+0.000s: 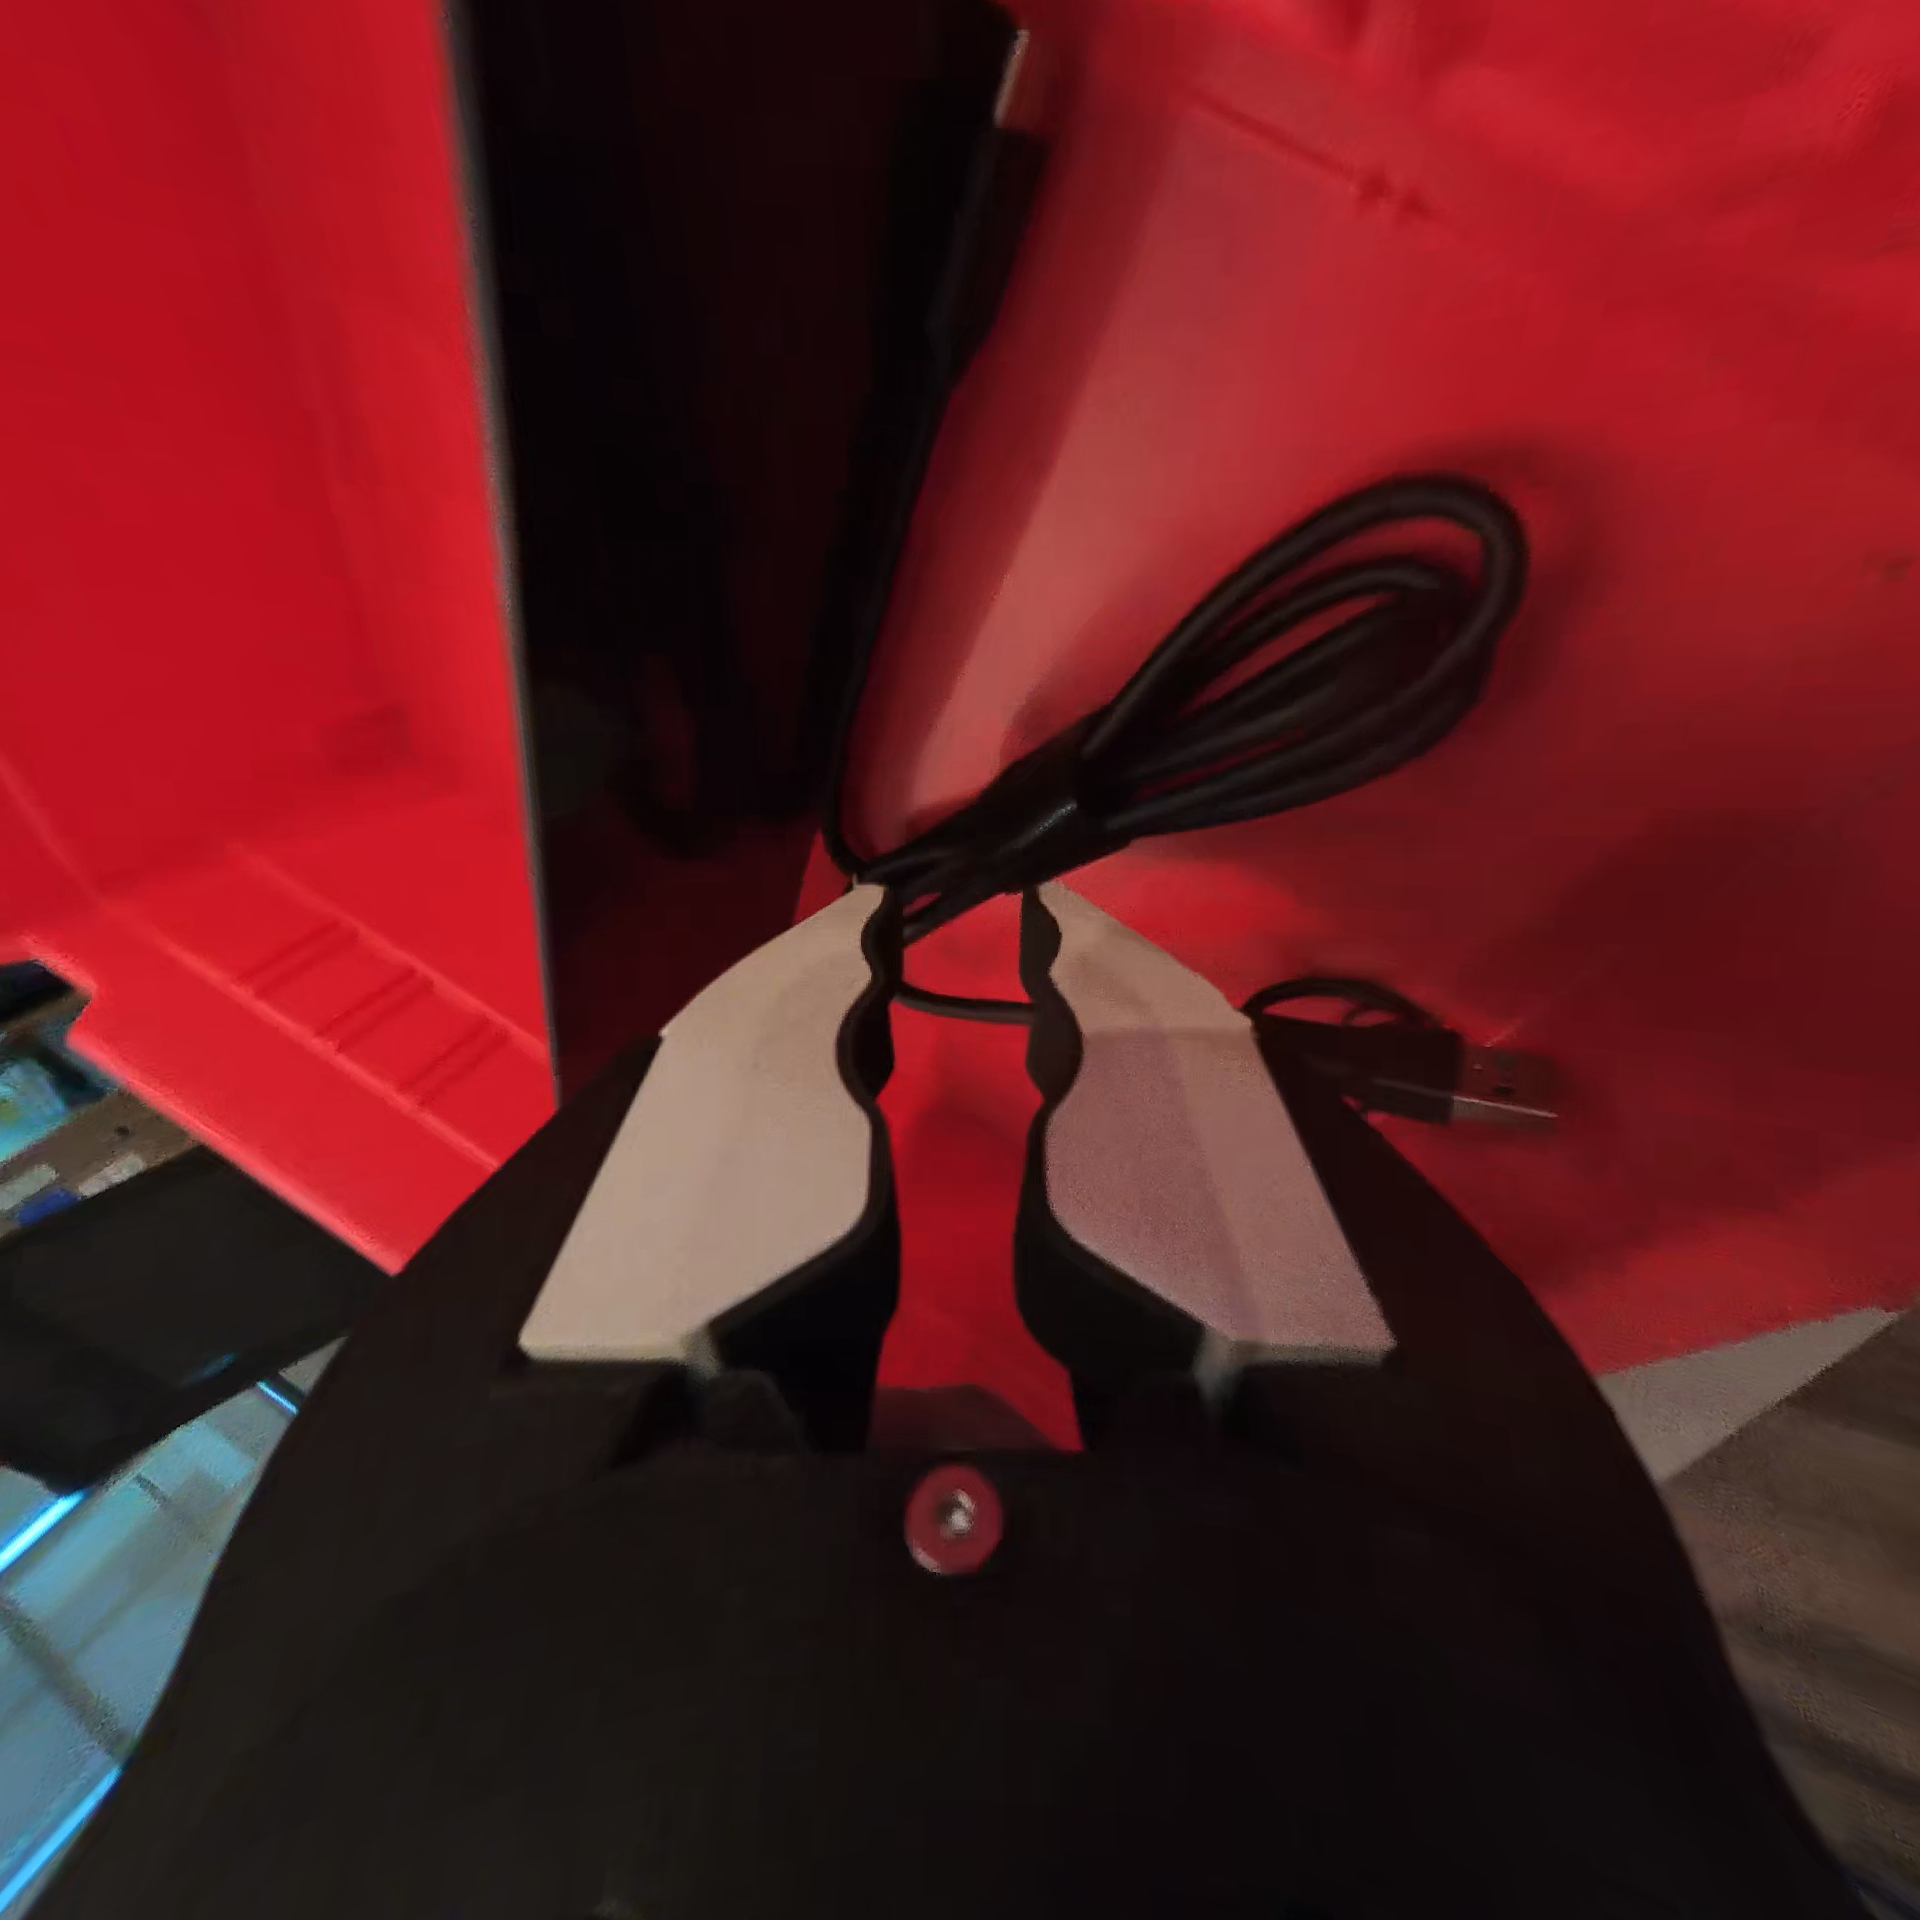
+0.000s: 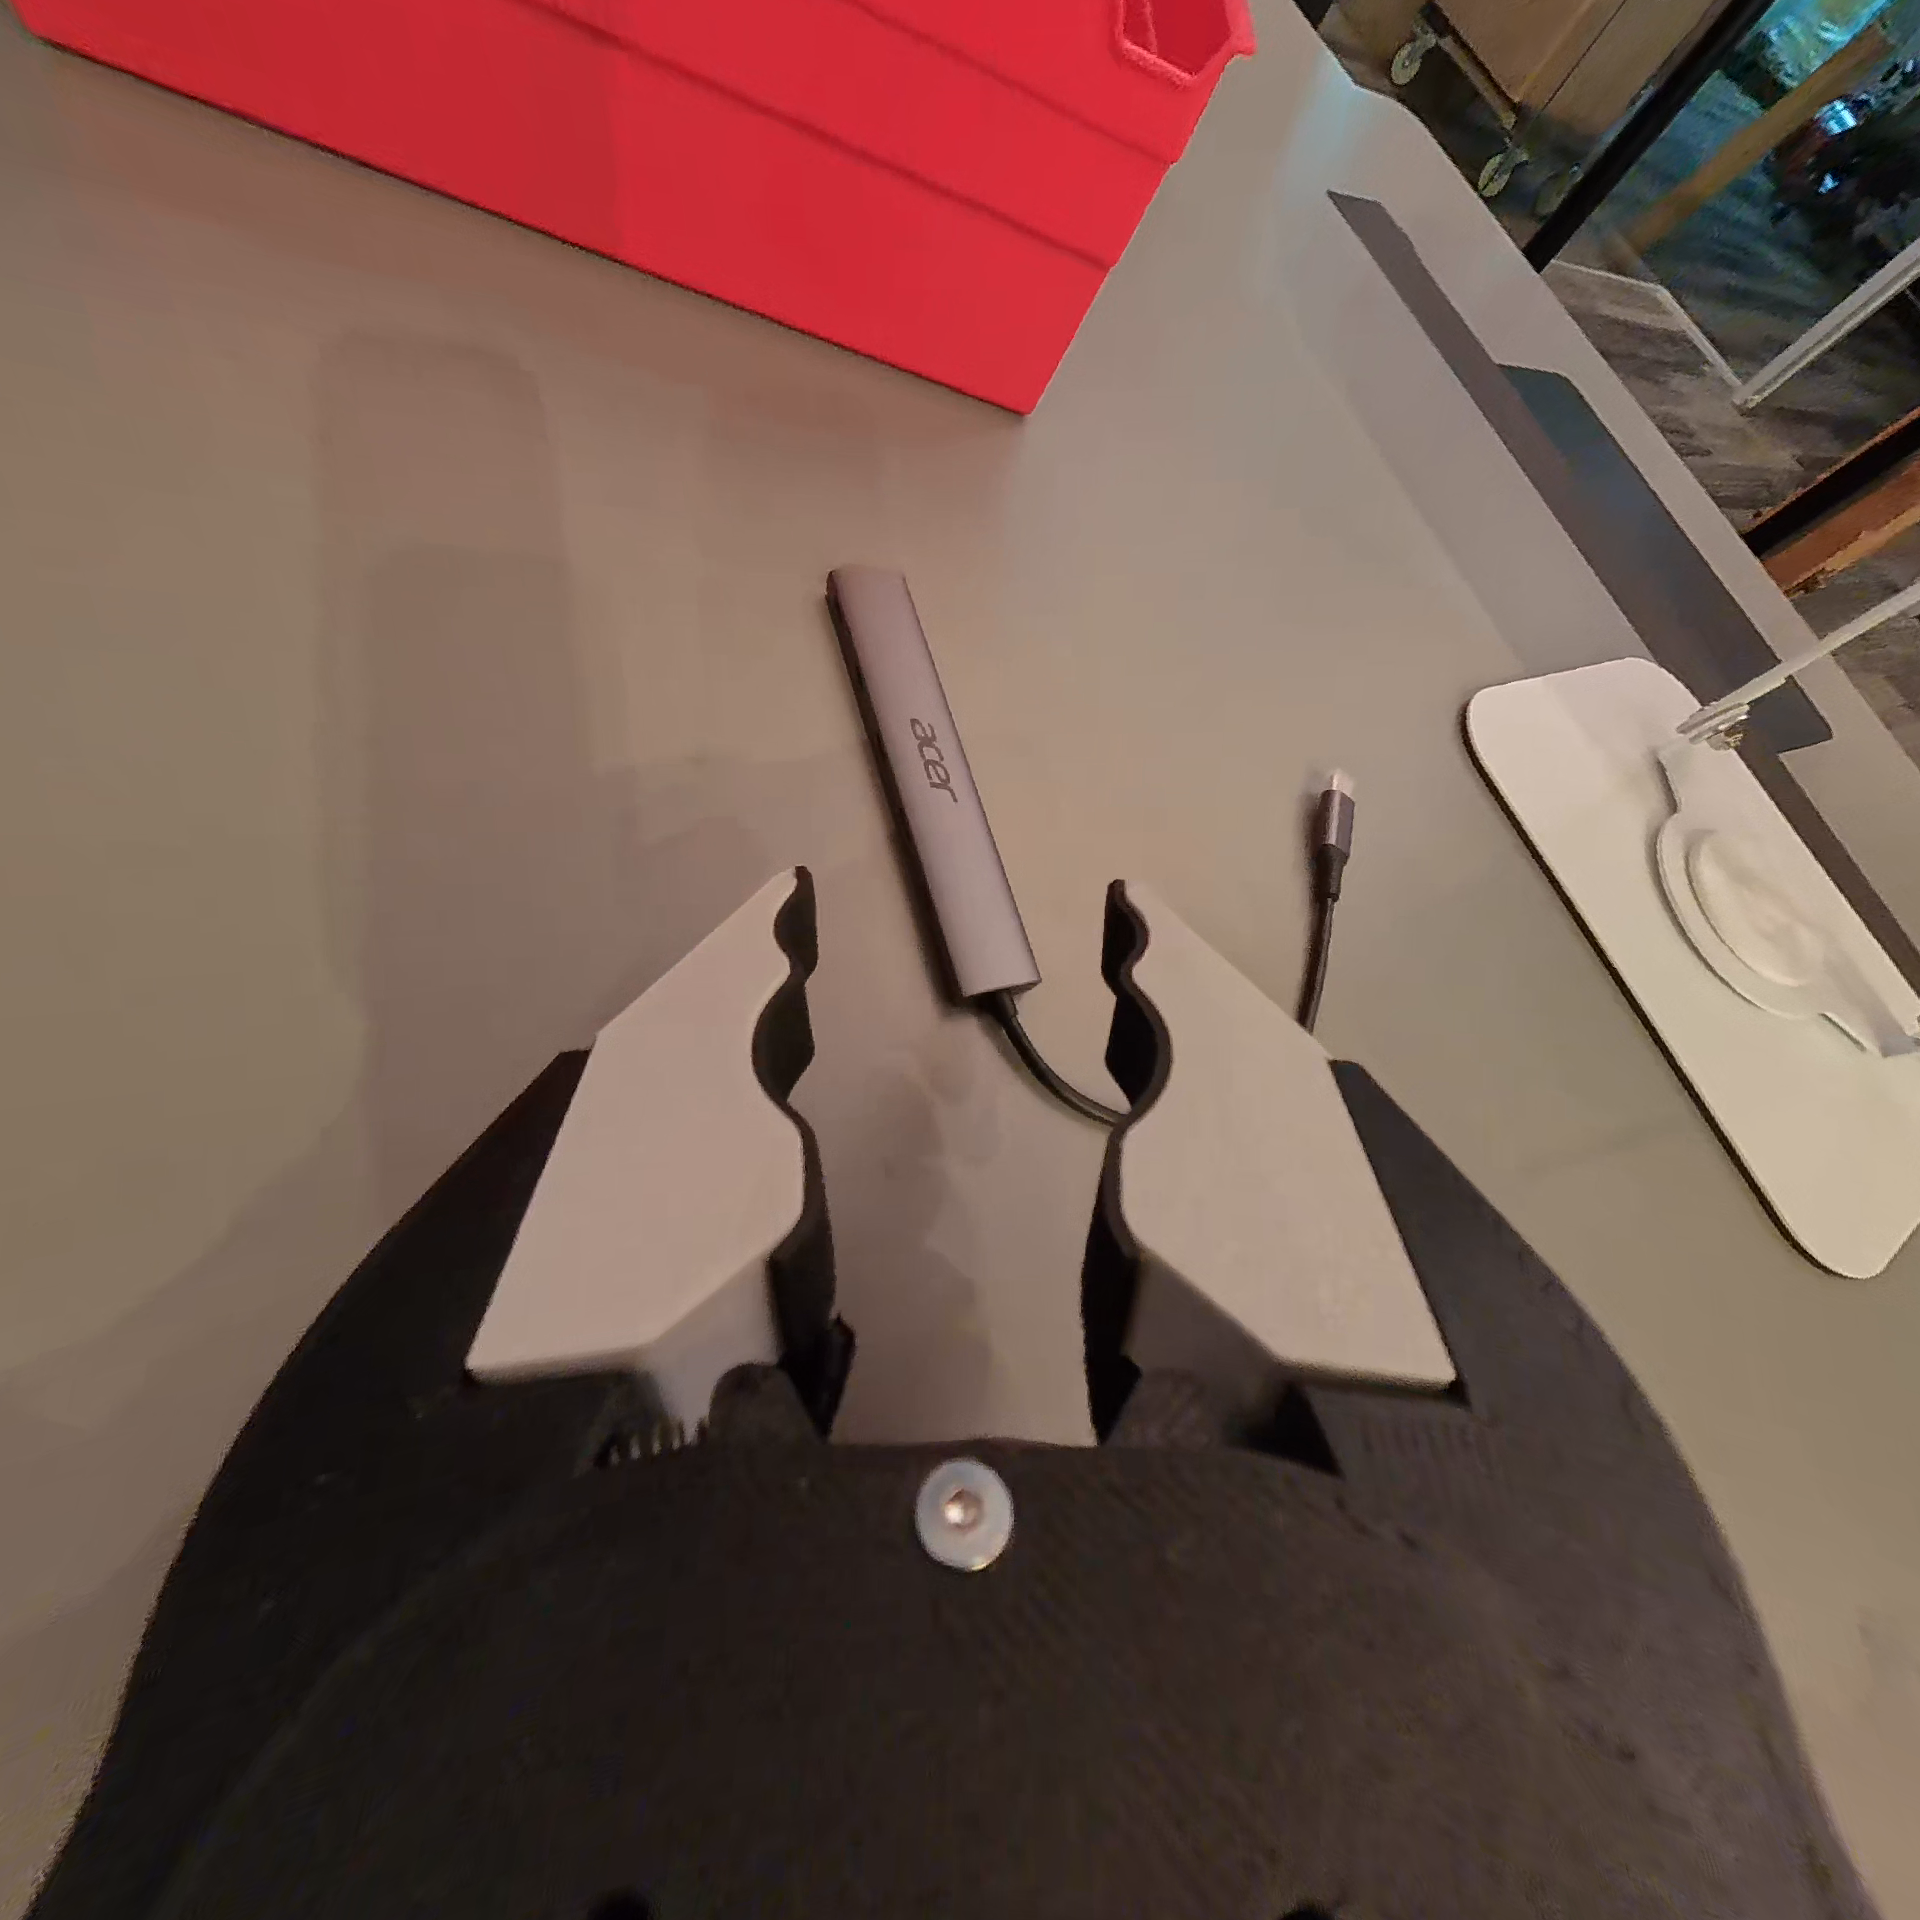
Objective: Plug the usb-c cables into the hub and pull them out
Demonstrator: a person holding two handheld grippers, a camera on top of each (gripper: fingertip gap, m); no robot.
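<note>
In the left wrist view my left gripper (image 1: 953, 914) is down inside a red bin (image 1: 1455, 312), open, its jaws a narrow gap apart. A bundled black cable (image 1: 1299, 665) lies just past the tips, and one strand (image 1: 961, 1006) crosses between the fingers, not pinched. USB-A plugs (image 1: 1496, 1091) lie to the right. In the right wrist view my right gripper (image 2: 958, 883) is open and empty above the grey table (image 2: 416, 727). A slim grey hub (image 2: 935, 779) lies just ahead of the tips. Its short lead ends in a USB-C plug (image 2: 1335, 821), which lies loose on the table.
A black upright panel (image 1: 675, 416) stands in the bin left of the cables, with another dark cable (image 1: 997, 208) along its right edge. The red bin (image 2: 727, 156) sits at the back of the table. A white stand base (image 2: 1714, 935) and dark strip (image 2: 1558, 468) are to the right. The left gripper's tips are roughly 35 cm from the right gripper's. The slim grey hub (image 2: 935, 779) lies some 5 cm from my right tips, 30 cm from my left tips.
</note>
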